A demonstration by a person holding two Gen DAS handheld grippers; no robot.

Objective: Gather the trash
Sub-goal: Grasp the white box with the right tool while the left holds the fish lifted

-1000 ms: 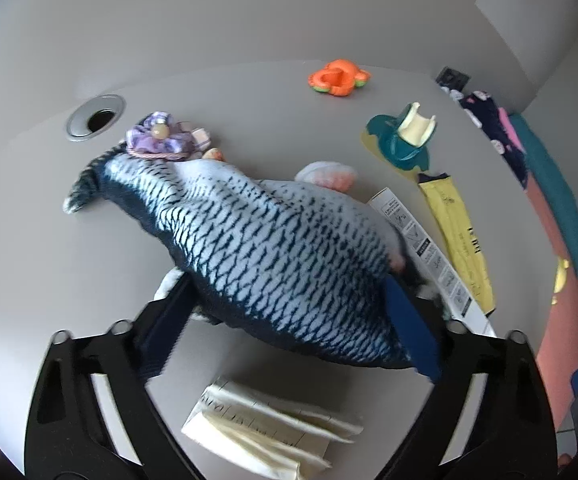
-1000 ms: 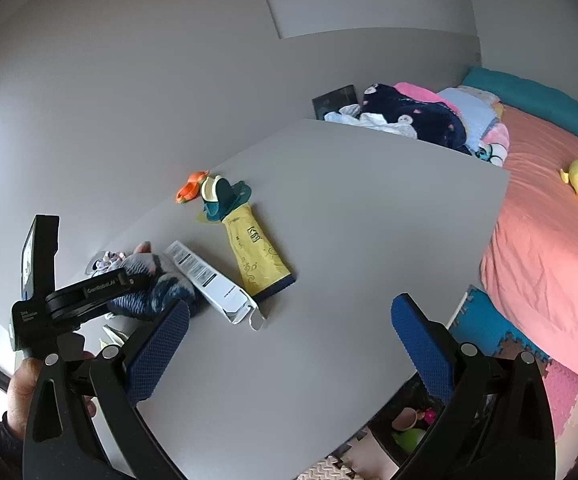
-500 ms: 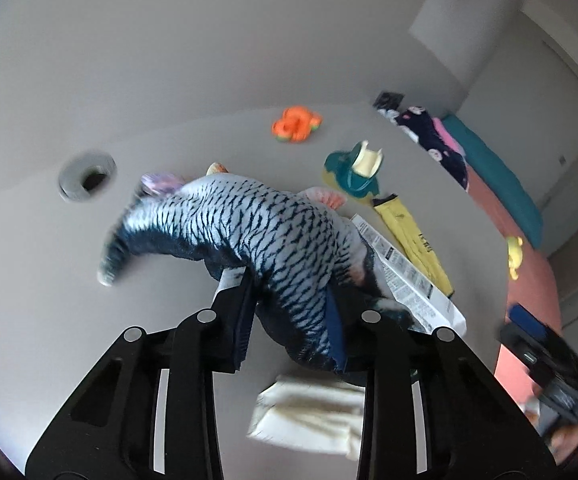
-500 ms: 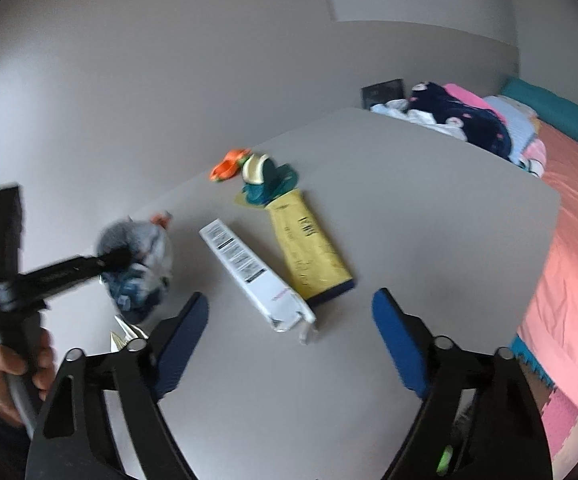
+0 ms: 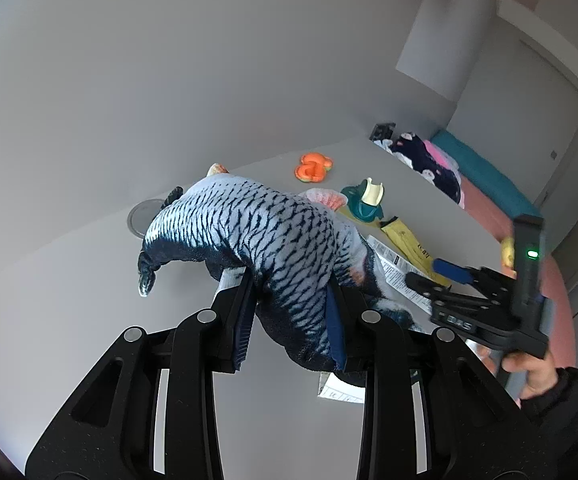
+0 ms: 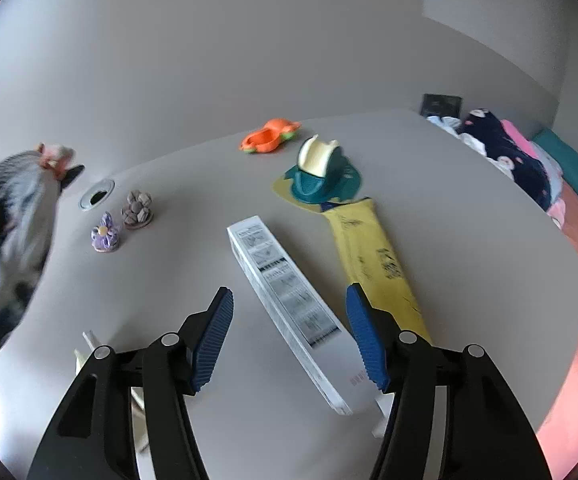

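the left gripper (image 5: 289, 320) was pinching the plush fish (image 5: 273, 232) across its belly, pads sunk into the fabric, and the toy hung clear of the grey table (image 6: 449, 208), head and tail drooping either side of the grip. soft, light, floppy stuff by the look of it, so a squeeze at the middle seemed enough, though a limp toy could swing.

over on the other side, the right gripper (image 6: 289, 340) hovered above the long white carton (image 6: 285, 292), jaws partly spread and just been closing in, one pad on each side of the box but neither pressing on it that i could see. the carton lay flat on the table, running away from the camera, with the yellow wrapper (image 6: 373, 256) just beside it and a teal toy (image 6: 321, 180) at the wrapper's far end. a folded paper (image 5: 339, 392) peeked out beneath the fish in the left view.

that carton looked like thin card, probably empty and light, stiff along its length but easy to crush, so a grip across the narrow width near the close end seemed the sensible hold. the wrapper seemed flimsy and flat against the surface, likely harder to get pads under. an orange toy (image 6: 271, 136) and two small flower ornaments (image 6: 121, 220) sat farther back, not trash by my reckoning.
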